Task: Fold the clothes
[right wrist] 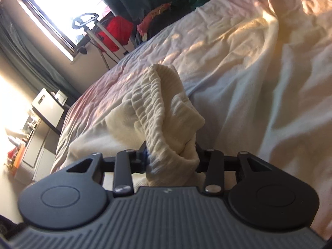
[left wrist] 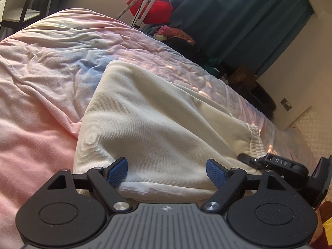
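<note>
A cream knit garment (left wrist: pixel 157 124) lies spread on the pink bedsheet (left wrist: pixel 37 95). My left gripper (left wrist: pixel 167 173) is open, its blue pads (left wrist: pixel 118 172) resting on the near edge of the cloth, which bulges up between them. In the right wrist view my right gripper (right wrist: pixel 171 157) is shut on the garment's ribbed elastic waistband (right wrist: pixel 164 112), which rises bunched and folded over the fingers and hides them. The right gripper's black body (left wrist: pixel 286 164) shows at the lower right of the left wrist view, by the ribbed band.
The bed (right wrist: pixel 259 62) fills most of both views. Beyond its far side lie a pile of coloured clothes (left wrist: pixel 176 33), a red bag (left wrist: pixel 155 10) with a white stand, dark teal curtains (left wrist: pixel 238 16) and a window (right wrist: pixel 62 6). A desk with clutter (right wrist: pixel 31 124) stands at the left.
</note>
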A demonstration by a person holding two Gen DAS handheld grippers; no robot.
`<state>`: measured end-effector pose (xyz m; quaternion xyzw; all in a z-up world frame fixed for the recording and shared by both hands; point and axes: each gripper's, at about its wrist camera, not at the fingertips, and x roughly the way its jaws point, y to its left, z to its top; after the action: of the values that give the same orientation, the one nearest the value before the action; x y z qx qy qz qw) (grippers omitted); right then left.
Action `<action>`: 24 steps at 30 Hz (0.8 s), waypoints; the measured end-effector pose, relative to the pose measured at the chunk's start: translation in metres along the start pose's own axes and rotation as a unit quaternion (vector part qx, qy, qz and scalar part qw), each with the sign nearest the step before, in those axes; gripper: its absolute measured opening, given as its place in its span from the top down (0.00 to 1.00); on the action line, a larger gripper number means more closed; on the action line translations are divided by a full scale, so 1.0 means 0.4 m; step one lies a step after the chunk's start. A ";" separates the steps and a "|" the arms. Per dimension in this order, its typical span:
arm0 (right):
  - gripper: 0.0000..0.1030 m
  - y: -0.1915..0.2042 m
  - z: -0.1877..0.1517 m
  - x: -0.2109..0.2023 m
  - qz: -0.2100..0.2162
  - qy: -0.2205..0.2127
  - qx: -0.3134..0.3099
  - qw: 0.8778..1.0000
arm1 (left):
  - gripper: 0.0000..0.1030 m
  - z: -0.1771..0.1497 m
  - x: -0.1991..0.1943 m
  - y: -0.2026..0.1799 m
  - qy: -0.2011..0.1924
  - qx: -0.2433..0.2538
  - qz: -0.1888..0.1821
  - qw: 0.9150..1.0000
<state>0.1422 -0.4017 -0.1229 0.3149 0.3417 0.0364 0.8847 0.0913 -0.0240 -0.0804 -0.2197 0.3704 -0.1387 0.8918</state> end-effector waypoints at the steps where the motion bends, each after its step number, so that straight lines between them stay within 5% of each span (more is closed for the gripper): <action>1: 0.56 -0.002 0.001 0.005 0.000 0.008 0.001 1.000 | 0.18 0.001 -0.002 -0.001 0.000 0.002 -0.001 1.000; 4: 0.46 0.001 -0.001 0.036 -0.020 0.035 -0.009 0.999 | 0.18 0.005 -0.008 -0.003 -0.001 0.009 -0.004 1.000; 7: 0.19 0.035 -0.023 0.077 -0.034 0.079 -0.064 0.994 | 0.18 0.008 -0.014 -0.005 -0.002 0.015 -0.006 1.000; 10: 0.17 0.044 -0.034 0.081 -0.037 0.081 -0.073 0.993 | 0.16 0.025 -0.029 0.011 -0.018 0.015 0.006 1.000; 11: 0.22 0.039 -0.031 0.074 -0.032 0.075 -0.059 0.995 | 0.14 0.034 -0.036 0.022 -0.027 0.013 0.015 0.999; 15: 0.71 0.045 -0.007 -0.003 0.001 0.016 -0.053 0.998 | 0.06 0.070 -0.064 0.063 -0.064 0.005 0.049 0.997; 18: 0.72 0.081 0.011 -0.074 0.047 -0.045 -0.068 0.996 | 0.10 0.077 -0.026 0.115 -0.020 -0.039 0.038 0.998; 24: 0.72 0.081 0.012 -0.060 0.043 -0.042 -0.064 0.996 | 0.16 0.054 0.042 0.149 0.045 -0.068 0.038 0.996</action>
<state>0.1317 -0.3853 -0.0872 0.2739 0.2868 0.0830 0.9142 0.1235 0.0269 -0.1064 -0.2595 0.4264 -0.0889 0.8619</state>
